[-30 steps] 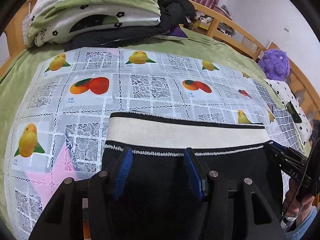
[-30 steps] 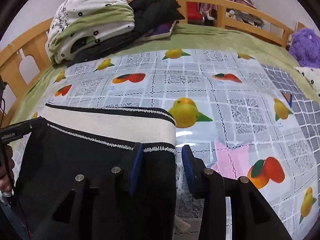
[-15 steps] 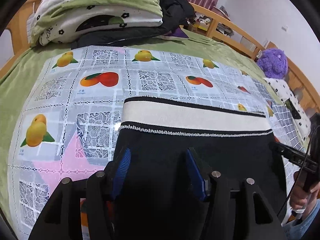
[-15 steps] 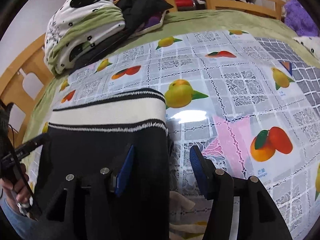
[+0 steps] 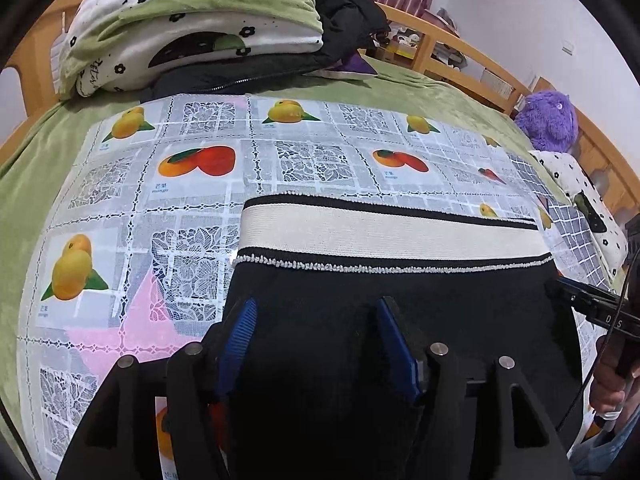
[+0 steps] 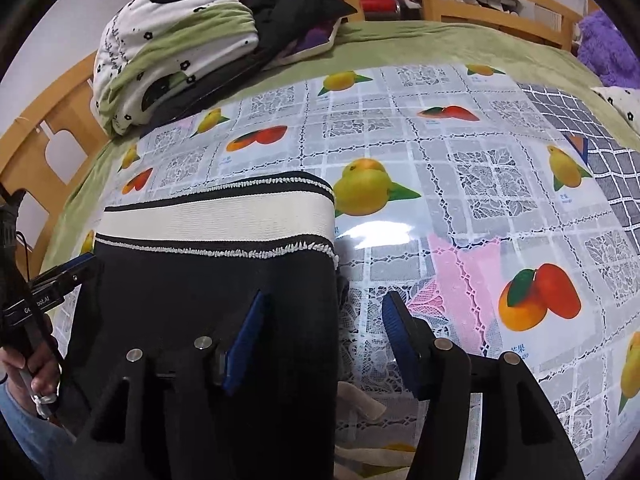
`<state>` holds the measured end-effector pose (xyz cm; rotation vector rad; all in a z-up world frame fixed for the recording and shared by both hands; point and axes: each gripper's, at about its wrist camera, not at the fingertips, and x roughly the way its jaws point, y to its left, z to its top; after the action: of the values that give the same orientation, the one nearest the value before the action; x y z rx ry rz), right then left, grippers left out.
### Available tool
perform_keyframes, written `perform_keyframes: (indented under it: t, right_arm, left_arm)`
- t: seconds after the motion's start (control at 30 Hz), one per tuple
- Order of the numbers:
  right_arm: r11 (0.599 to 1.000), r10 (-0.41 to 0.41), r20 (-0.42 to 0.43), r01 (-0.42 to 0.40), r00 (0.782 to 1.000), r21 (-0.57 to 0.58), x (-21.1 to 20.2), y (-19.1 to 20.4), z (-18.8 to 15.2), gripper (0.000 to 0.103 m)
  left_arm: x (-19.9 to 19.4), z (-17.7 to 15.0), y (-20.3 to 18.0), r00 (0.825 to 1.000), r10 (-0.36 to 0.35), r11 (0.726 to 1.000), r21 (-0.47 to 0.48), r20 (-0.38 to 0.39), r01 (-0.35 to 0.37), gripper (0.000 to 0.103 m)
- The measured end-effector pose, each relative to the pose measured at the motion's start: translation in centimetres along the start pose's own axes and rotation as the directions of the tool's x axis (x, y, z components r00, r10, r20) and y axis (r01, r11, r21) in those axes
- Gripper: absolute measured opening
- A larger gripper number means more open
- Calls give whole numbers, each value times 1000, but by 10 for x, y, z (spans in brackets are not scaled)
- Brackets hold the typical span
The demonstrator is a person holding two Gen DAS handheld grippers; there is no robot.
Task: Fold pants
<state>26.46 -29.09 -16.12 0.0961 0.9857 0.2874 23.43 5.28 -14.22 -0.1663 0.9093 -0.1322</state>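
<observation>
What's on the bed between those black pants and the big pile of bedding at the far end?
Only the fruit-print cloth, then a strip of green blanket. Nothing else lies between the pants and the folded bedding, seen in both wrist views.

Matt black knit pants (image 5: 392, 320) with ribbed cream waistband (image 5: 384, 232) — glossy plastic lace-print tablecloth (image 6: 460, 184), fuzzy green blanket (image 5: 24, 184).

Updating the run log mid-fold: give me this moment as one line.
pants: flat on fruit-print cloth, waistband far side | left gripper: open, just widened, over pants | right gripper: open, straddling pants' edge
</observation>
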Motion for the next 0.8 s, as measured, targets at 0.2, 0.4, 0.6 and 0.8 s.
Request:
perform_keyframes:
  t: [0.2,0.4,0.6,0.8]
  right_arm:
    - [995,-39,-18,37,999,-95,-7,15,-1,59]
    - [979,-32,-41,23,999,-204,-25,36,-43,59]
    - [987,-17,-1,17,1000,-158,-71,39,-68,59]
    - [994,-48,154,63,987,-94,-132,53,-81,63]
  left_arm:
    - [-6,-7,2,1000,2,1000,-29,1,-2,60]
    - [-24,-34,10,1000,-6,999,-47,-25,5,60]
    - [-70,-71,8,1000,1,998,-65,-16,-2,60]
    - [-128,-81,-15,997,40,999,-40,73,-37,60]
